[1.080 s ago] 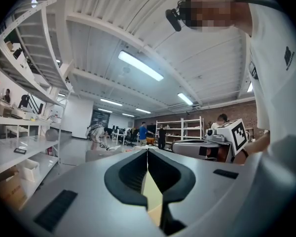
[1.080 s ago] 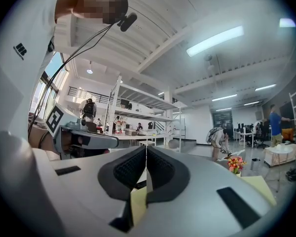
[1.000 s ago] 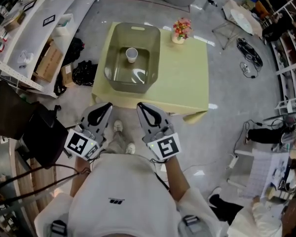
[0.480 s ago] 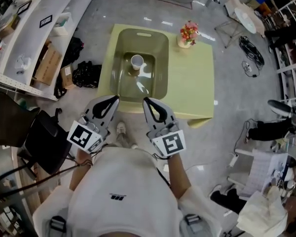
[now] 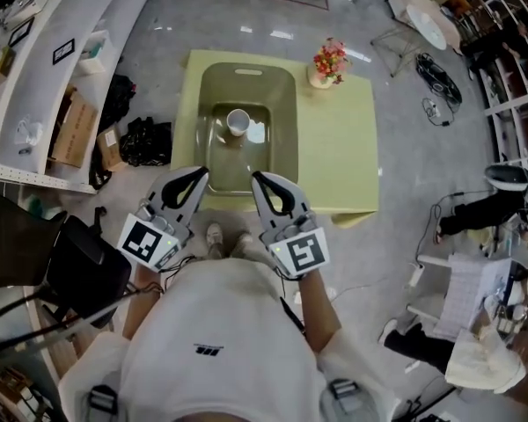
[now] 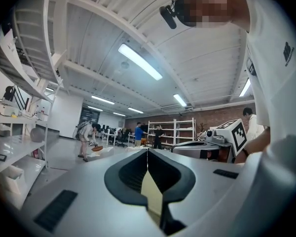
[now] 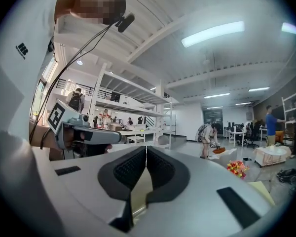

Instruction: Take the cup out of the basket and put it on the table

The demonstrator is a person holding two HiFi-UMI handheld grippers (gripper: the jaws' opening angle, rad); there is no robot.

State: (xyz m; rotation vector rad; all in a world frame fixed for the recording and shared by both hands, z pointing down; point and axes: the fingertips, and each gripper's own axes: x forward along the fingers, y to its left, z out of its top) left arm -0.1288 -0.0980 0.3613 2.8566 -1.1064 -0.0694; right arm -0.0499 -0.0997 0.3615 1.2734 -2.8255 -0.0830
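Observation:
A white cup [image 5: 238, 122] stands upright inside a translucent olive basket [image 5: 278, 139] on the left half of a pale yellow table [image 5: 339, 152]. My left gripper [image 5: 196, 174] and right gripper [image 5: 258, 179] are held side by side at the table's near edge, just short of the basket. Both are shut with nothing between the jaws. In the left gripper view the left gripper [image 6: 147, 149] points level into the room, pads together. In the right gripper view the right gripper [image 7: 146, 147] does the same. Neither gripper view shows the cup.
A small pot of flowers [image 5: 327, 61] stands at the table's far edge, right of the basket. White shelves [image 5: 35, 77], a cardboard box [image 5: 70, 130] and black bags [image 5: 145, 141] lie left of the table. A black chair [image 5: 84, 271] sits at my left. People stand far off.
In the head view the table and basket have drawn closer to my grippers. Both grippers have stayed shut and side by side.

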